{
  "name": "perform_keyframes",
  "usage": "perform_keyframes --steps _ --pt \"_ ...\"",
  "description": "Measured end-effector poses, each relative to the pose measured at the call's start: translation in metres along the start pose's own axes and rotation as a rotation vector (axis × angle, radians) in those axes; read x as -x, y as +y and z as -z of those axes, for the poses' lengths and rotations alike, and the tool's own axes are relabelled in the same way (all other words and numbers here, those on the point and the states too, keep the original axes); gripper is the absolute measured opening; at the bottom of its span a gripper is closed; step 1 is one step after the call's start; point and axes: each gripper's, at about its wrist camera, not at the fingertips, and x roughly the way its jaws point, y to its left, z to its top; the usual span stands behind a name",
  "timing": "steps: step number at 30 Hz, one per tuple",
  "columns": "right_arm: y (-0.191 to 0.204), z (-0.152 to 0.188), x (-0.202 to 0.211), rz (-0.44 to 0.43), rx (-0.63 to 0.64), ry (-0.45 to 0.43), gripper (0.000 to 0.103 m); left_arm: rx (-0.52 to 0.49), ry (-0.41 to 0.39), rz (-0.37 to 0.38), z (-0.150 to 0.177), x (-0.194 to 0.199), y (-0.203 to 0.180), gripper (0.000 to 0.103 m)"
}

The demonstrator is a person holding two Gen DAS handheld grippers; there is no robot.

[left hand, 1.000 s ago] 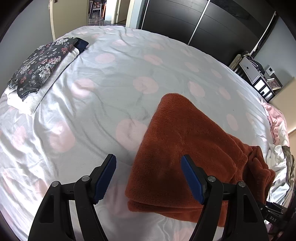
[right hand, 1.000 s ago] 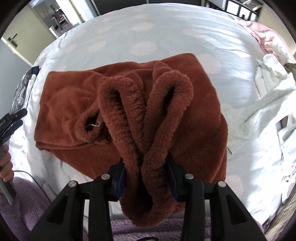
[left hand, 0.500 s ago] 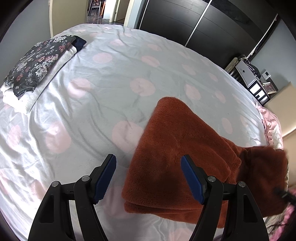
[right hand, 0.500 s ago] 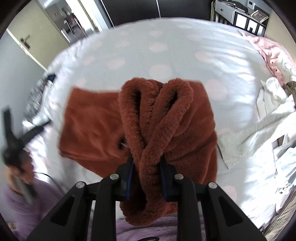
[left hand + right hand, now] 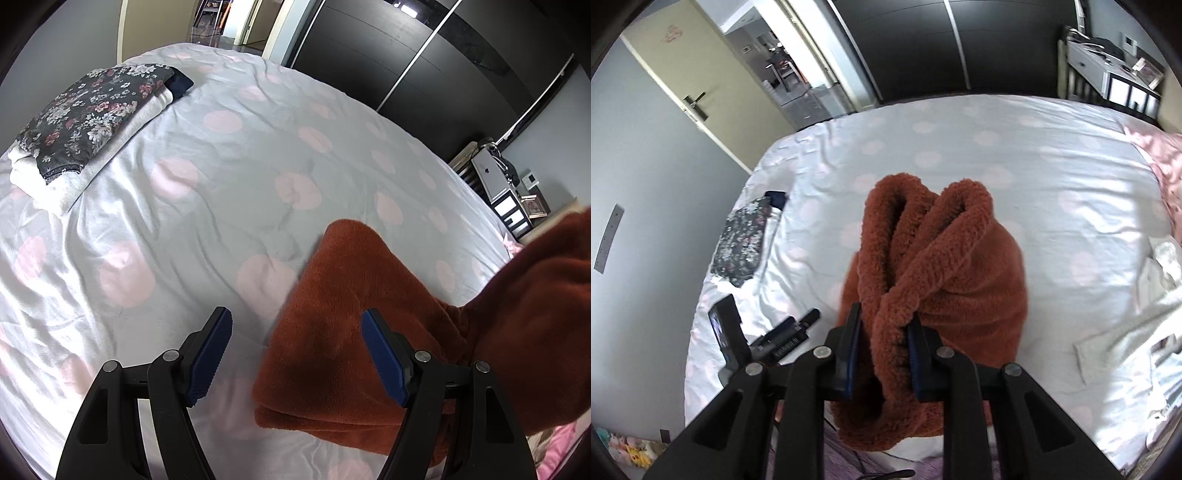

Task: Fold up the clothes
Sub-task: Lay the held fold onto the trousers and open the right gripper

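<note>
Your right gripper [image 5: 884, 354] is clamped on a bunched fold of the rust fleece garment [image 5: 945, 273]; your left gripper [image 5: 295, 350] hangs wide apart, holding nothing.
The garment's other end lies folded on the polka-dot bedspread [image 5: 229, 177] under the left gripper's fingers; farther off, a floral folded stack [image 5: 88, 118] sits at the bed's edge.

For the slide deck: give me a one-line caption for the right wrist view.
Right gripper clamps a bunched rust-red fleece garment above the polka-dot bed.
</note>
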Motion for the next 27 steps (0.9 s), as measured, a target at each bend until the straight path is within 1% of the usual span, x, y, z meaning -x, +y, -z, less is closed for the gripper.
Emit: perform_keyframes --steps 3,7,10,15,18,20,21,22,24,26,27 --pt "0.016 -0.001 -0.033 -0.01 -0.002 0.041 0.02 0.011 -0.004 0.0 -0.004 0.002 0.007 0.075" --pt "0.029 0.013 -0.084 -0.032 -0.008 0.109 0.02 0.063 -0.009 -0.004 -0.014 0.004 0.025 0.075" --pt "0.04 0.026 -0.124 -0.011 0.013 0.161 0.019 0.09 -0.009 -0.008 -0.021 0.003 0.038 0.075" --pt "0.048 0.045 -0.185 0.049 0.032 0.243 0.019 0.079 0.012 -0.005 -0.025 -0.005 0.046 0.075" --pt "0.047 0.053 -0.215 0.045 0.017 0.273 0.02 0.054 0.035 -0.006 -0.026 -0.014 0.044 0.075" --pt "0.045 0.059 -0.233 0.032 0.002 0.29 0.023 0.039 0.047 -0.015 -0.026 -0.021 0.043 0.075" --pt "0.045 0.059 -0.236 0.022 -0.002 0.294 0.023 0.034 0.052 -0.018 -0.026 -0.024 0.042 0.075" --pt "0.044 0.059 -0.23 0.014 0.002 0.282 0.024 0.032 0.054 -0.016 -0.027 -0.025 0.043 0.075" --pt "0.042 0.059 -0.214 -0.003 0.013 0.253 0.031 0.035 0.054 -0.005 -0.027 -0.025 0.043 0.075" --pt "0.04 0.059 -0.198 -0.019 0.024 0.223 0.047 0.032 0.044 0.008 -0.028 -0.022 0.043 0.075" --pt "0.039 0.059 -0.19 -0.027 0.03 0.209 0.05 0.026 0.038 0.014 -0.027 -0.02 0.041 0.075"
